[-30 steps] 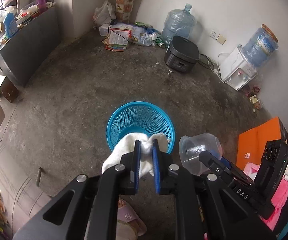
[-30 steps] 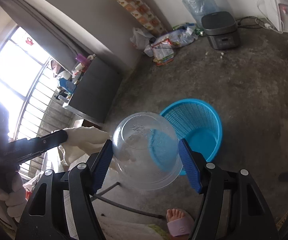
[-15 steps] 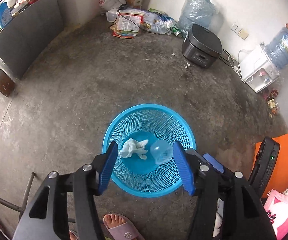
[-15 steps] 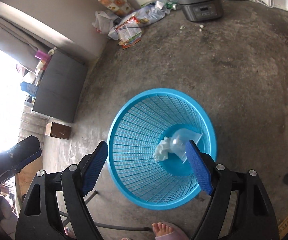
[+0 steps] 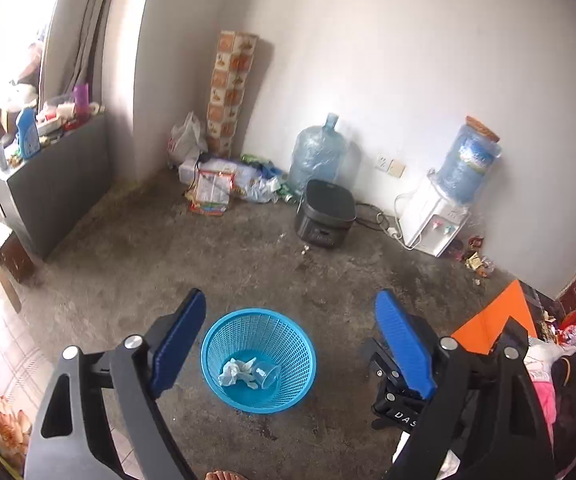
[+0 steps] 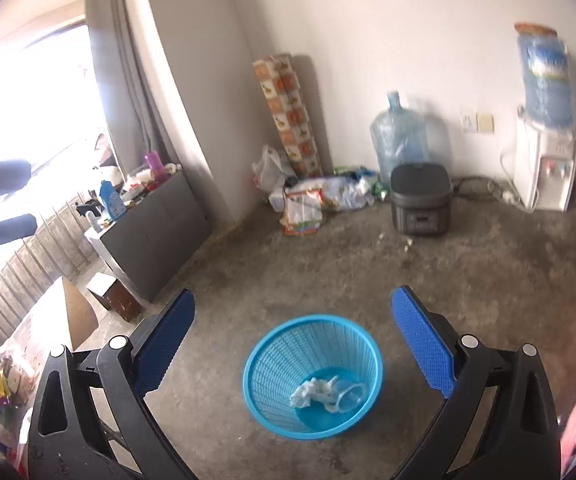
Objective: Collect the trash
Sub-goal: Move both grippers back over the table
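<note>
Left gripper (image 5: 289,332): my left tongs fill the bottom of the left wrist view, released, blue pads far apart, nothing between them; the jaws have just been opening.
Right gripper (image 6: 293,330): at the bottom of the right wrist view, likewise released and empty, and its jaws have just been opening too.
Basket (image 5: 212,344): I see a blue mesh basket standing on the floor, low in the middle of both views, framed by the spread fingers but apart from them.
Trash: a crumpled white tissue (image 5: 234,370) lies on the basket's bottom, with a clear plastic cup (image 5: 266,374) on its side touching it to the right.
Floor (image 5: 248,264): bare grey concrete across the middle of the frame.
Far wall: a black cooker (image 5: 325,218) sits at centre right, a water bottle (image 5: 317,154) behind it, and a white dispenser (image 5: 433,216) further right.
Upper left: bright window and a grey cabinet (image 5: 52,184) with clutter on top.
</note>
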{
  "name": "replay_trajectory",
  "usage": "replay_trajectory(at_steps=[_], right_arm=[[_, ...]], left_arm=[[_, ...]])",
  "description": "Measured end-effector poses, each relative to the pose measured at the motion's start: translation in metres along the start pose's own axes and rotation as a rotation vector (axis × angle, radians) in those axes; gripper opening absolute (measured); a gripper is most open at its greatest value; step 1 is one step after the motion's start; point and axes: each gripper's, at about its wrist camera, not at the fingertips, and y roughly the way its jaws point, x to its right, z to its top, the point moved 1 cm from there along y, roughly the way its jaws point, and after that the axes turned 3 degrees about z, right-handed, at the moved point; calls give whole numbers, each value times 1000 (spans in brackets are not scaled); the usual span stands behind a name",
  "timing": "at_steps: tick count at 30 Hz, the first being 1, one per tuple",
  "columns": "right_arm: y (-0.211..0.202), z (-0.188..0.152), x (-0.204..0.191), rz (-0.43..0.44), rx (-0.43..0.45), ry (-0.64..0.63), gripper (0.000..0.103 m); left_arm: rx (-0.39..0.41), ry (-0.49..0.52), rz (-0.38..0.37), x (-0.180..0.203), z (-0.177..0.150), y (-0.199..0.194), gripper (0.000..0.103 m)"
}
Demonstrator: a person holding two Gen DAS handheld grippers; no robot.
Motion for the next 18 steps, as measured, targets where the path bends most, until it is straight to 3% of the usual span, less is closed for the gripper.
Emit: replay_trajectory(at_steps=[3,7,10,13,15,18], right_arm=[[-41,11,-24,34,72,-84,95],[-78,20,-45,125,98,-102,95],[-100,18,-59,218,89,-112,95],[-109,9,-76,332,41,-132,95],[-109,0,-91,422,-17,-144,95],[-101,-16,-120,539,-126,-168,95]], left_arm=[[79,8,5,-5,-9,-70,97],[169,-23,52,-27,-37,-159,97],[219,-84,151,-54,-72,-222,97],[255,-123,269,-77,-110,-271,97],[269,-144,365,-92,-142,-303,97],[260,-188,453,-107,-189,-334,97]])
